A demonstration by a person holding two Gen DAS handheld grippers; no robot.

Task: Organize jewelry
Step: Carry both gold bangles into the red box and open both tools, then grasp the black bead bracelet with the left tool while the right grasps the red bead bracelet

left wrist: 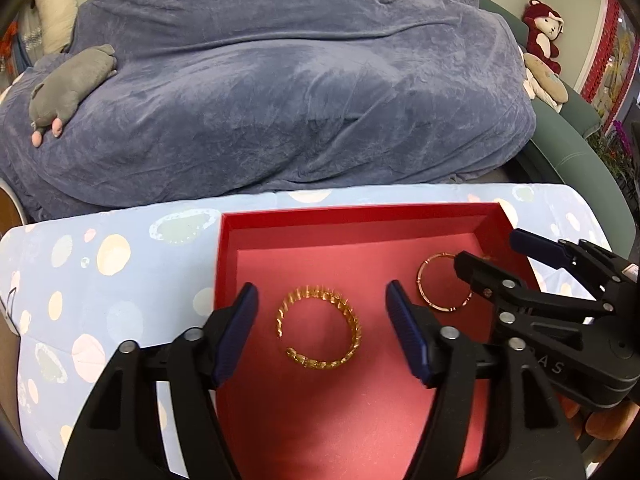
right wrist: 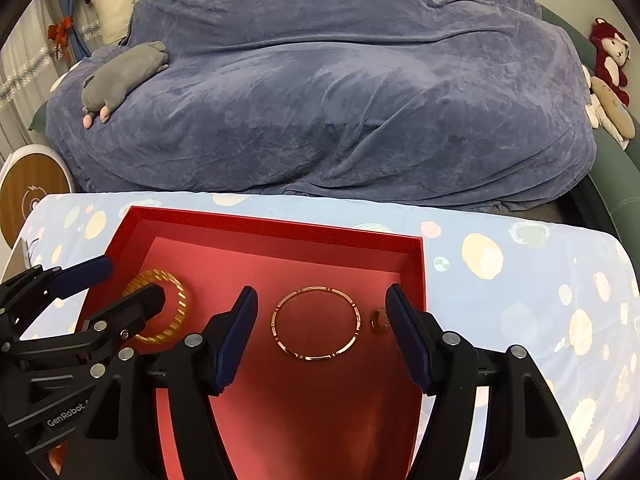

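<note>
Two grippers hang over the red tray [right wrist: 276, 227], jaws apart, holding nothing. "GenRobot" is written on the left gripper [left wrist: 322, 326]. The ridged gold bracelet [left wrist: 320, 327] lies under it; the thin bangle [right wrist: 315, 323] lies under the right gripper [right wrist: 322, 326]. A small ring [right wrist: 379, 321] sits near the tray's right wall.

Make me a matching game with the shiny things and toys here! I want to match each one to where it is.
Things:
1. ridged gold bangle
2. thin rose-gold bangle
3. small ring
4. grey plush toy

Places:
A. on the blue blanket
B. in the red tray, by its right wall
C. below the left tongs
D. below the right tongs

Pairs: 1-C, 2-D, 3-B, 4-A
</note>
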